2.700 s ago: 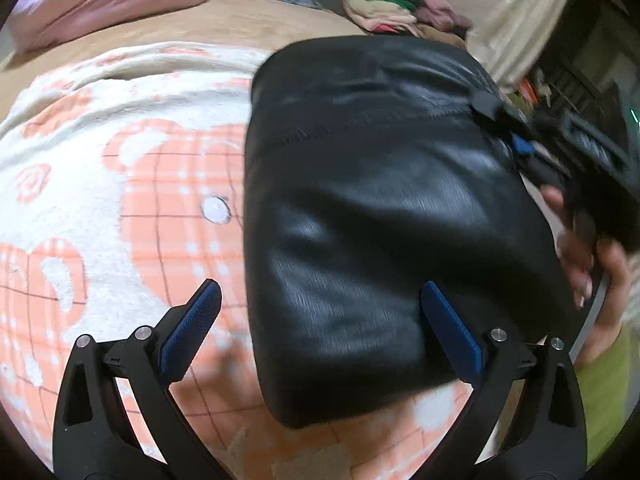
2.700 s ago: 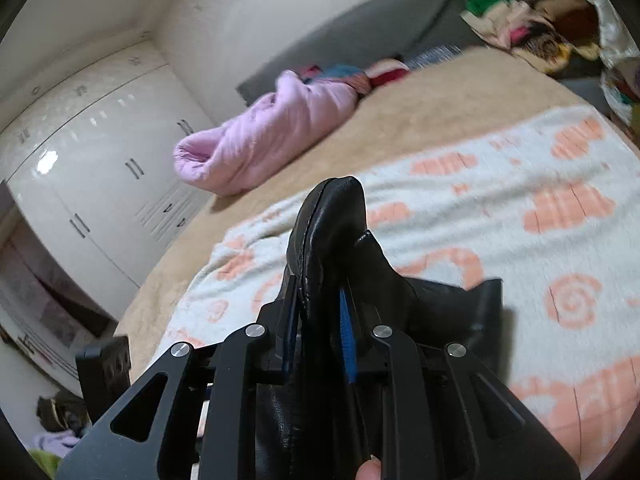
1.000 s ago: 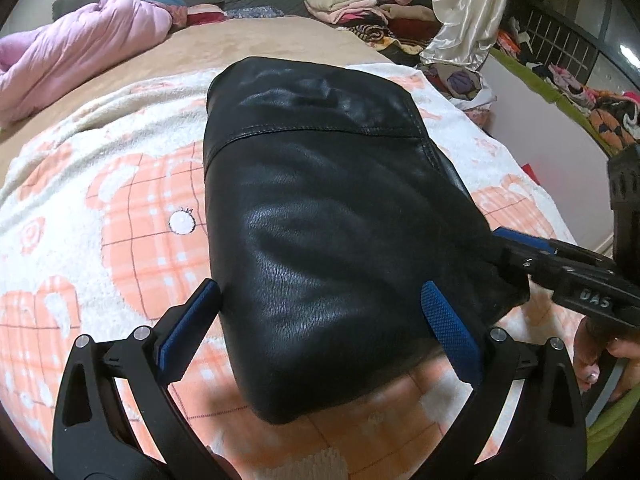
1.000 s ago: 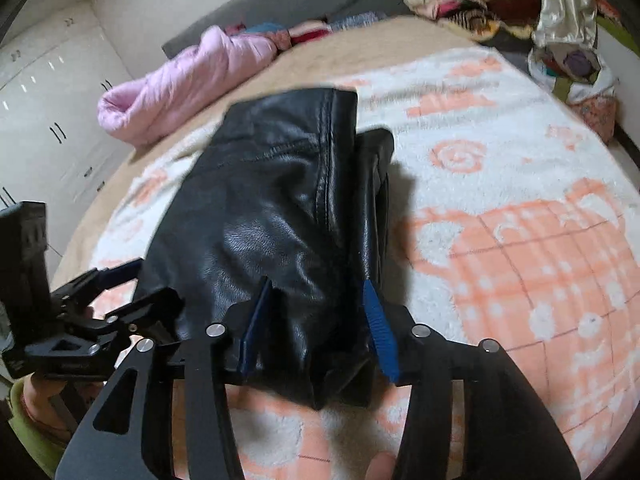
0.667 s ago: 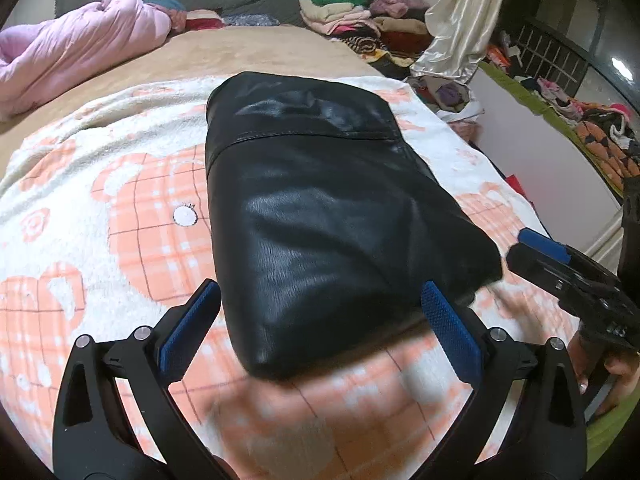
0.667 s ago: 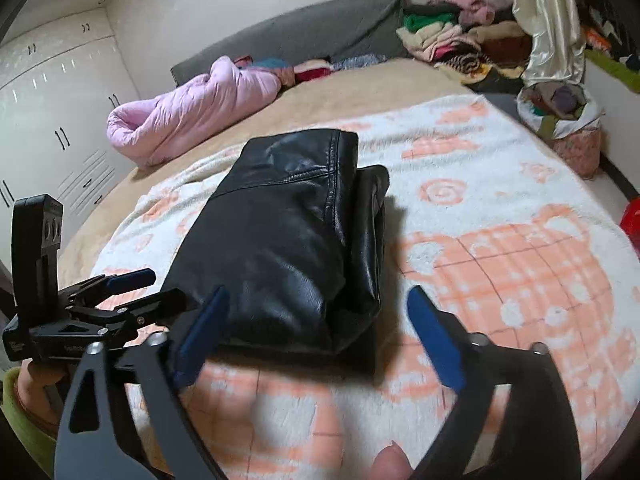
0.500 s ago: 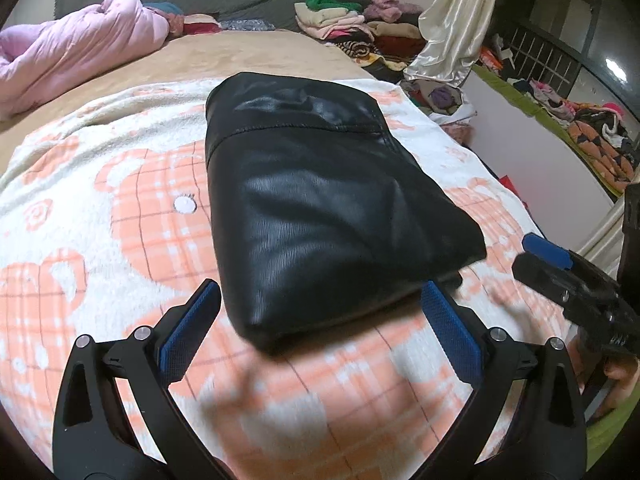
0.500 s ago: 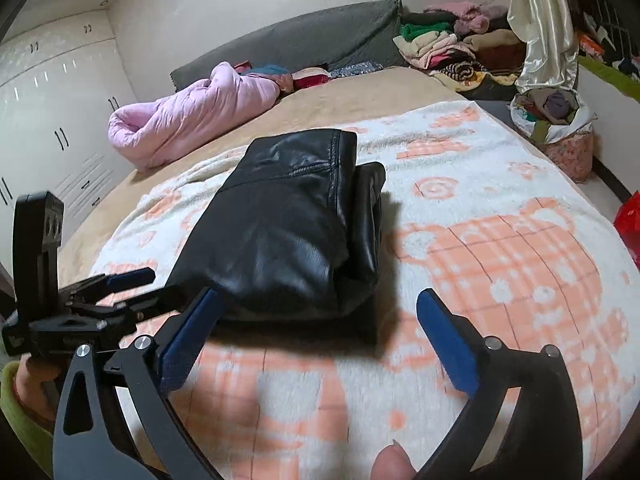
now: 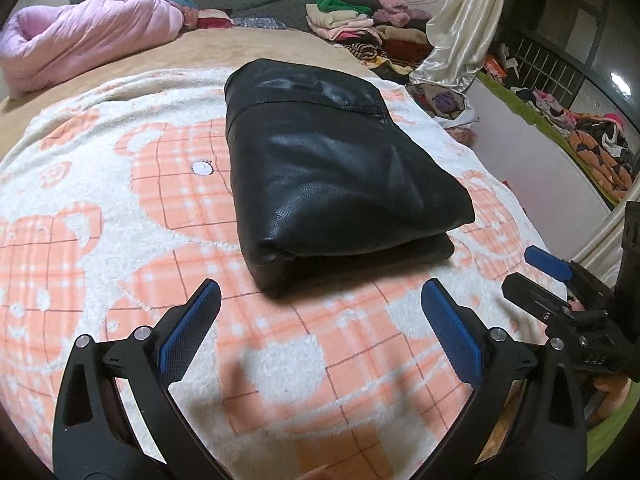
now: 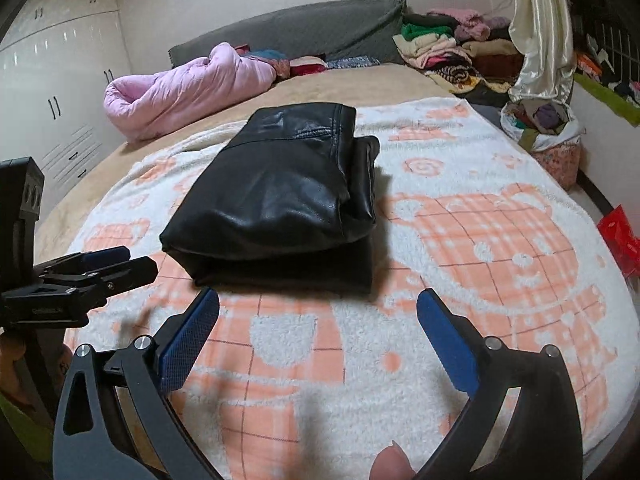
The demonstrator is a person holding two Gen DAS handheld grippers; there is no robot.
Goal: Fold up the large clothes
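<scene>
A black leather jacket [image 9: 328, 168] lies folded into a thick rectangle on the white and orange blanket [image 9: 120, 208] that covers the bed. My left gripper [image 9: 318, 300] hovers just short of the jacket's near edge, open, with nothing between its blue pads. In the right wrist view the same jacket [image 10: 280, 196] lies ahead of my right gripper [image 10: 318, 306], which is open wide and empty, clear of the leather. Each gripper shows in the other's view: the right one [image 9: 540, 272] at the far right, the left one [image 10: 108, 264] at the far left.
A rolled pink quilt [image 10: 188, 84] lies at the head of the bed by a grey headboard cushion [image 10: 304, 28]. Stacked clothes [image 10: 448, 48] and a cream curtain [image 10: 540, 28] stand at the right. A bag of clothes [image 10: 548, 128] sits on the floor. White wardrobes [image 10: 52, 60] line the left wall.
My right gripper let go of the jacket's edge and opened wide. Both grippers drew back from the jacket, which now lies flat and free on the blanket.
</scene>
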